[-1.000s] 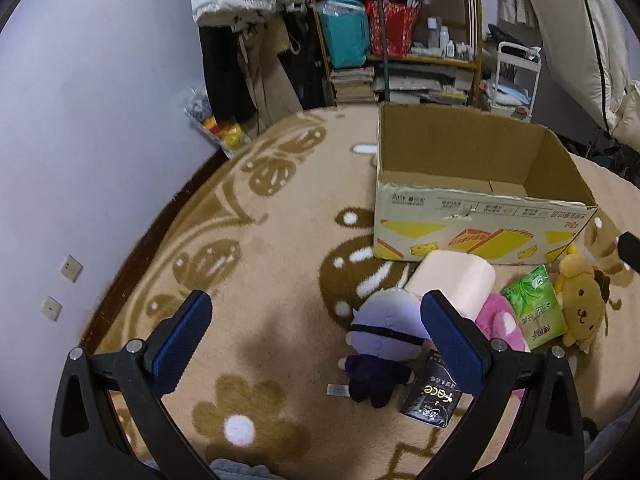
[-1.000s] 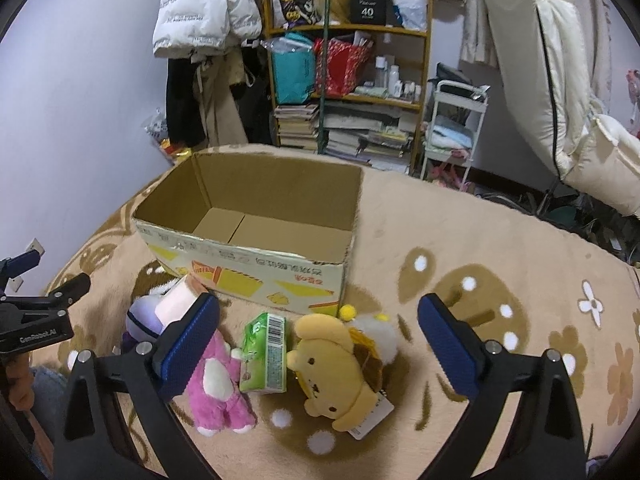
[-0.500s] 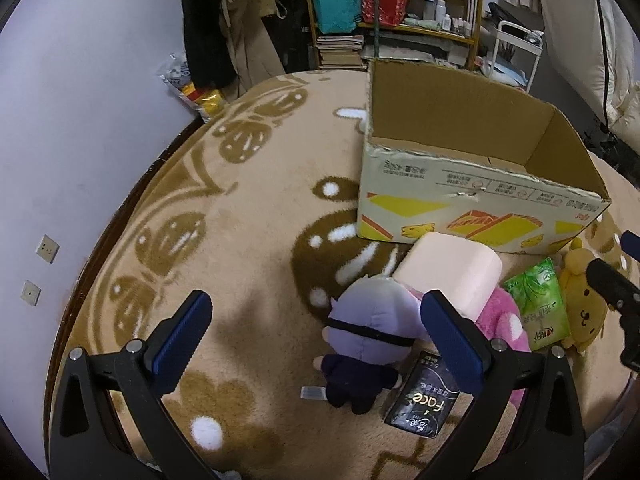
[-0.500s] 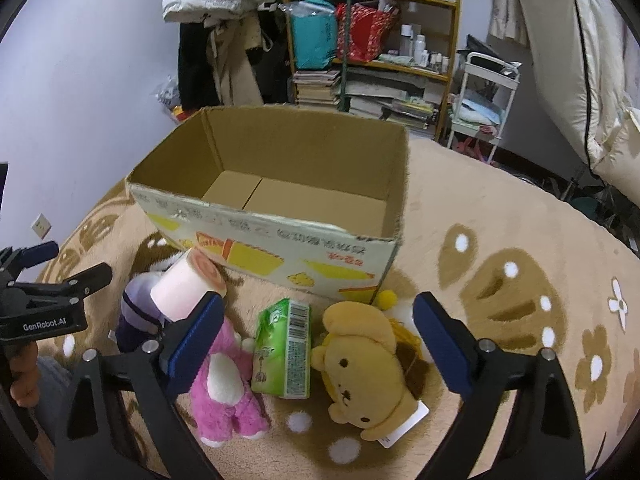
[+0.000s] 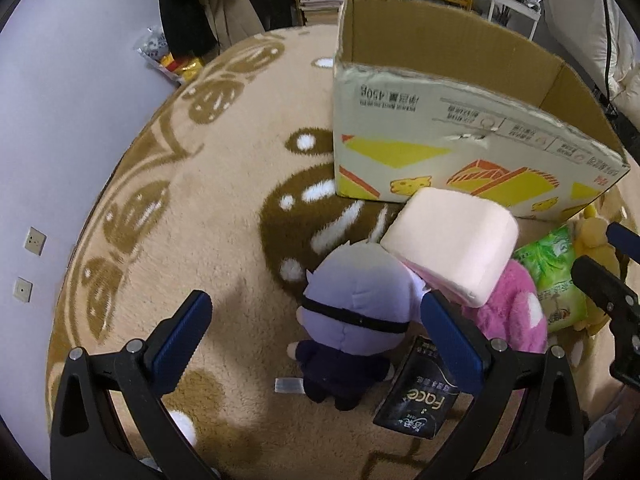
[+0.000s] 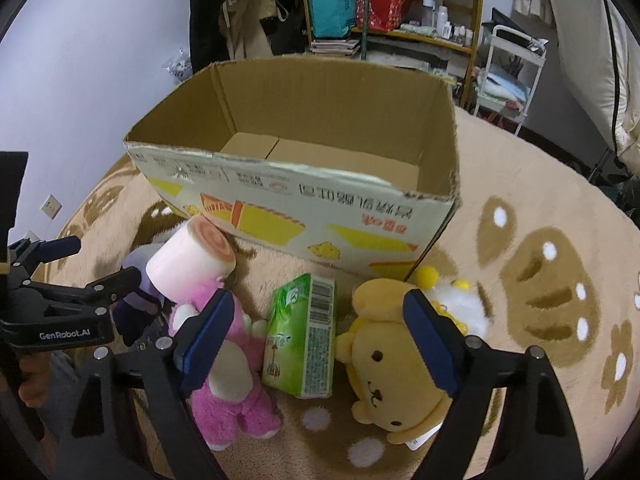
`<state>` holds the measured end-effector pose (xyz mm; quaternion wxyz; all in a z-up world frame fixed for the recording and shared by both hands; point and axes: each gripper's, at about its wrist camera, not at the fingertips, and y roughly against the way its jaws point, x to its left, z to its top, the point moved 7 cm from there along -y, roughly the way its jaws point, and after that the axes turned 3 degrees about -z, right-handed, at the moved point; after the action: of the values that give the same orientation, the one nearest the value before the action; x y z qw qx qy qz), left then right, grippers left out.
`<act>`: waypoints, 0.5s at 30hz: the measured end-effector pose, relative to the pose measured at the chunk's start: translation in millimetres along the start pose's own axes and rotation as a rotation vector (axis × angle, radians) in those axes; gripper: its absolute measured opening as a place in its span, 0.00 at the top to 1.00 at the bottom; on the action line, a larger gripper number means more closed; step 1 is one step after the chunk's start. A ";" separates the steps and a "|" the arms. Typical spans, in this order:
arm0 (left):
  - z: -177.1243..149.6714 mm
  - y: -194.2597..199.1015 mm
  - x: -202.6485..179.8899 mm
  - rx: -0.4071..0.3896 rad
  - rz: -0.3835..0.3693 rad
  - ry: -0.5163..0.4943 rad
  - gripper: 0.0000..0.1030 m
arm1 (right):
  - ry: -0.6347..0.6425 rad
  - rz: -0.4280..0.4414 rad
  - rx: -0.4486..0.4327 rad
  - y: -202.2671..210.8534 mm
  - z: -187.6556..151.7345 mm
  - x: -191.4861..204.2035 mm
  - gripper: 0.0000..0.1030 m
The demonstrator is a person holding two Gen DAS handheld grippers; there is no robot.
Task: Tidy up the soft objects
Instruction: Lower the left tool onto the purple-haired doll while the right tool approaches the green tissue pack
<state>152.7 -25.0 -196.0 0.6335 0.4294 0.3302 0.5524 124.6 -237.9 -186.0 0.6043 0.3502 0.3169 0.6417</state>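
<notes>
Plainly, the cardboard box [image 6: 296,184] stood open-topped on the patterned rug [image 5: 224,184], its floor bare as far as the right wrist view showed, and you had the whole opening to drop into. Its near wall was the edge to respect: the soft things lay in a row just beside it, so any lift had to rise clear of that torn rim before crossing over.

You carried the right gripper [image 6: 320,340] with its jaws wide but closing, nothing yet pressed between them; the green tissue pack [image 6: 304,344] sat in the gap, with the yellow bear plush [image 6: 392,372] under the right-hand finger and the pink plush [image 6: 228,372] under the other. You would have done well to centre on one item and let the pads close on its bulk, not on a limb or tag.

You held the left gripper [image 5: 316,340] open and empty above the purple-haired doll [image 5: 352,312], whose head lay partly beneath the pink roll cushion [image 5: 452,248]. That overlap could drag the cushion along, in my judgement. The black sachet [image 5: 420,400] beside the doll appeared to be flat packaging, though the view was too distorted to confirm.

Open rug lay to the left of the pile; the two grippers were near each other.
</notes>
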 end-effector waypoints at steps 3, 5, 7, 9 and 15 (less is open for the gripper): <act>-2.6 -9.6 0.0 0.042 -0.008 0.006 0.00 | 0.009 0.005 0.006 -2.8 -2.7 0.1 0.14; -3.4 -14.0 0.4 0.058 -0.013 0.011 0.00 | 0.013 0.006 0.006 -4.0 -2.6 0.7 0.17; -3.7 -17.4 0.5 0.062 -0.005 0.005 0.00 | 0.016 0.011 0.005 -5.3 -2.3 1.4 0.20; -4.8 -20.7 0.0 0.069 -0.001 -0.002 0.00 | 0.014 0.022 0.003 -6.0 -2.1 1.7 0.24; -6.1 -22.2 -2.3 0.067 0.010 -0.016 0.00 | 0.012 0.028 -0.008 -4.5 0.7 1.2 0.40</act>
<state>156.1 -26.6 -218.9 0.6188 0.4563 0.3414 0.5407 127.7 -236.4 -189.3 0.5948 0.3484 0.3128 0.6534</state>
